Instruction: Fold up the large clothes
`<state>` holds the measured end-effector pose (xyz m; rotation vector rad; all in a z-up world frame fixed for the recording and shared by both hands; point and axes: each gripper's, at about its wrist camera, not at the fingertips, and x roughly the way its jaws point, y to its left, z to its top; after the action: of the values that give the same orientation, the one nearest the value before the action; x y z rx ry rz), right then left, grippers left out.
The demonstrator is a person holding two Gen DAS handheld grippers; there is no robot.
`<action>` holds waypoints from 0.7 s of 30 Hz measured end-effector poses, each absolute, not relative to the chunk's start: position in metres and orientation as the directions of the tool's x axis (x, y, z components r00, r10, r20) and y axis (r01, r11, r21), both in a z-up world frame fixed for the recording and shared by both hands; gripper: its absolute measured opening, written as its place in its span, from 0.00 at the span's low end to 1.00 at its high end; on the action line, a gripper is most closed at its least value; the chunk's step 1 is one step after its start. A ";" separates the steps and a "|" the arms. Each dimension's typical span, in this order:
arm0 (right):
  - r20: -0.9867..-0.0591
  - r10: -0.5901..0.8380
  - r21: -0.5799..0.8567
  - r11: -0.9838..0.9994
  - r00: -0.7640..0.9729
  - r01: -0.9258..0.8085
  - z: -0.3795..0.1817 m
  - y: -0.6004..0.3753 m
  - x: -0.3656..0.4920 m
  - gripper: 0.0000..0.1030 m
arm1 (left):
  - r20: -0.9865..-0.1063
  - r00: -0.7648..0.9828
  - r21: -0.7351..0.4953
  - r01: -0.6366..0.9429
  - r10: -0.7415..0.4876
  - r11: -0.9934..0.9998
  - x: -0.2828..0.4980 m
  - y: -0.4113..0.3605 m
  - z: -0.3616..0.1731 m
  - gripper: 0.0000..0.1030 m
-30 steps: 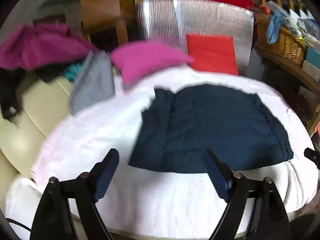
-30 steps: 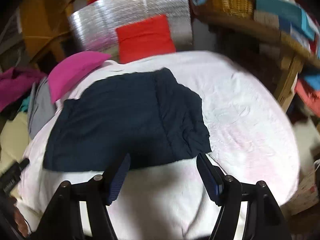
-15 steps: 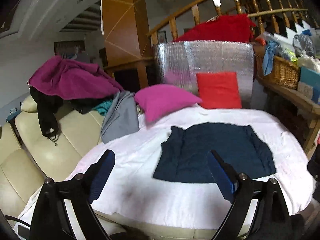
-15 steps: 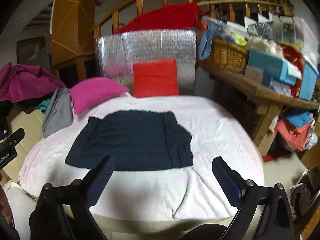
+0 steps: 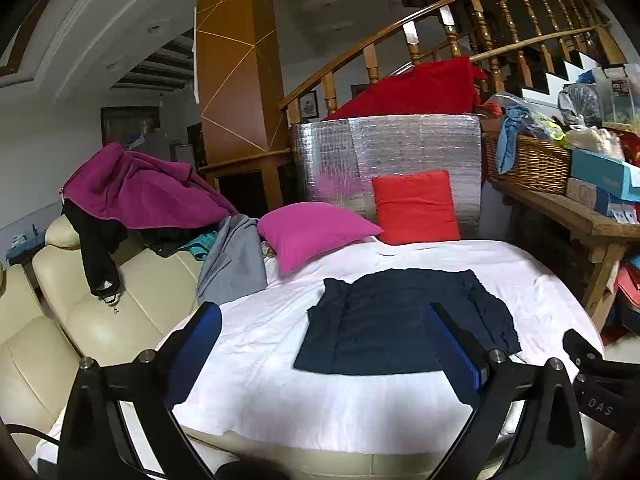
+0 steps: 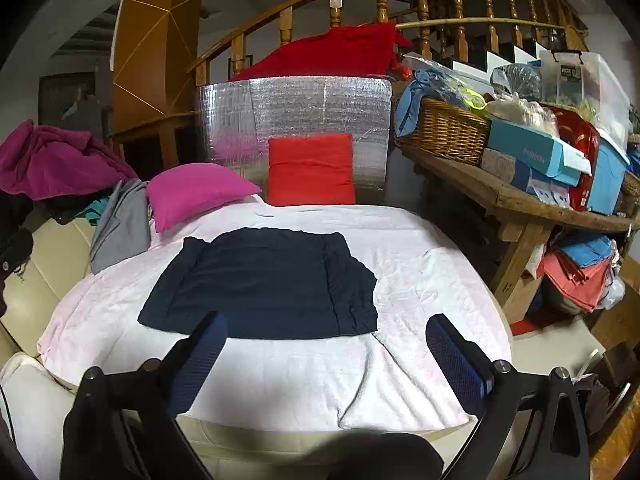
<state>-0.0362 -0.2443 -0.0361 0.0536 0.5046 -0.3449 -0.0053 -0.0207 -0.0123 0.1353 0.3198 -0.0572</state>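
Garment [image 6: 264, 284] flat mid-sheet [image 6: 420, 280] — white margin all round, edges free

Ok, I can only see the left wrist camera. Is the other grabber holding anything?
Observer: No. The right gripper is open, with nothing between its fingers.
Operator: And what's under the wooden bench? It's cut off for me.
Observer: A pile of coral and blue cloths sits under the wooden bench.
Operator: Anything more on top?
Observer: Yes, a blue plastic bin stands at its far right end.
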 end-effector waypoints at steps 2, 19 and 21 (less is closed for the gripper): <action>-0.477 -0.308 -0.023 0.941 0.823 0.339 -0.035 -0.245 -0.038 0.98 | -0.318 0.947 0.130 0.089 -0.044 0.987 -0.008 -0.023 -0.011 0.97; -0.498 -0.299 -0.012 0.941 0.814 0.339 -0.038 -0.240 -0.043 0.98 | -0.329 0.943 0.124 0.083 -0.038 0.989 -0.011 -0.022 -0.011 0.97; -0.504 -0.288 -0.010 0.945 0.814 0.327 -0.040 -0.238 -0.042 0.98 | -0.335 0.941 0.126 0.082 -0.035 0.989 -0.010 -0.022 -0.012 0.97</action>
<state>-0.0422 -0.2380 -0.0404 0.0780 0.5255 -0.3284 -0.0098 -0.0217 -0.0124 0.1394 0.3390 -0.0599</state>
